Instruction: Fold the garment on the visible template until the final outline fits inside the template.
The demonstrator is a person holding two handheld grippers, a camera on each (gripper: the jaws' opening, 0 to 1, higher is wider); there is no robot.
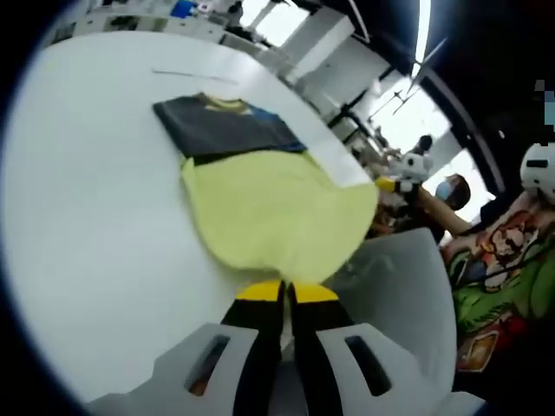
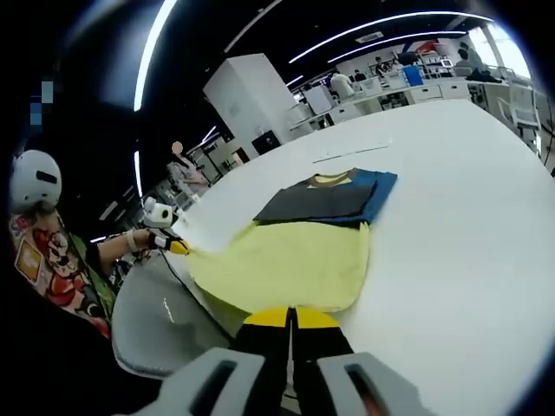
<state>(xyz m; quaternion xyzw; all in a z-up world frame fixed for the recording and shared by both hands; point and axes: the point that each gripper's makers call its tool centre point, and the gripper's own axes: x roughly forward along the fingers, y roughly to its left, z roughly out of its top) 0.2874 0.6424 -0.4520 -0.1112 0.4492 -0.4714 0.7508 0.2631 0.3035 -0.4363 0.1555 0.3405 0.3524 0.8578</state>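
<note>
No legible writing on garment [image 1: 260,195]

soft matt cloth garment [image 1: 269,204] – yellow and dark panels, smooth white table [image 1: 95,217] – faint sheen

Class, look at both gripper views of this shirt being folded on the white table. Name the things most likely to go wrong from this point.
1. The garment has its yellow hem near the table edge; a pull that way could drag it off.
2. The left gripper and right gripper each look shut on the hem; uneven pulling may skew the fold.
3. No template outline is discernible, so fit is hard to judge.
</note>
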